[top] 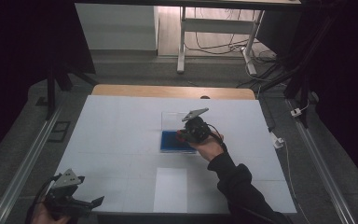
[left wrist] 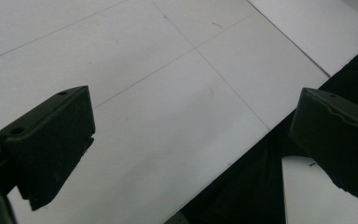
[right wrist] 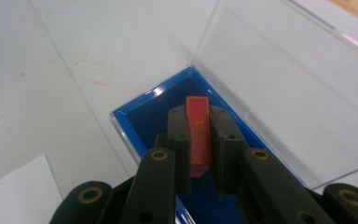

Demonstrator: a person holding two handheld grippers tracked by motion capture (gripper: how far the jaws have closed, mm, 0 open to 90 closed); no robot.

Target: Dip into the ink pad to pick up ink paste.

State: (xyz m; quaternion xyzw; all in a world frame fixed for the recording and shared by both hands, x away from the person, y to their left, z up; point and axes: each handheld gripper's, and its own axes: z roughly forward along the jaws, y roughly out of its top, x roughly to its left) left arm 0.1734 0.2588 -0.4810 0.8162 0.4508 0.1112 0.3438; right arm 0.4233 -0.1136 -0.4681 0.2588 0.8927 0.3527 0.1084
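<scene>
My right gripper (right wrist: 199, 126) is shut on a small flat red block (right wrist: 199, 135) that stands on edge between its pads. Under the block lies a shallow blue-lined box (right wrist: 154, 112) whose clear lid (right wrist: 284, 93) stands open behind it. From above, the right gripper (top: 186, 135) sits over the blue box (top: 170, 142) at the table's middle, and the red block (top: 180, 135) peeks out at its tip. My left gripper (top: 87, 204) rests at the front left corner. Its jaws stand wide apart in the left gripper view (left wrist: 191, 121), with nothing between them.
A white mat (top: 121, 140) covers the table, with a wooden edge (top: 168, 91) at the back. A white paper sheet (top: 170, 189) lies near the front middle. The person's dark sleeve (top: 237, 186) comes in from the bottom right. Faint red marks (right wrist: 93, 74) dot the mat.
</scene>
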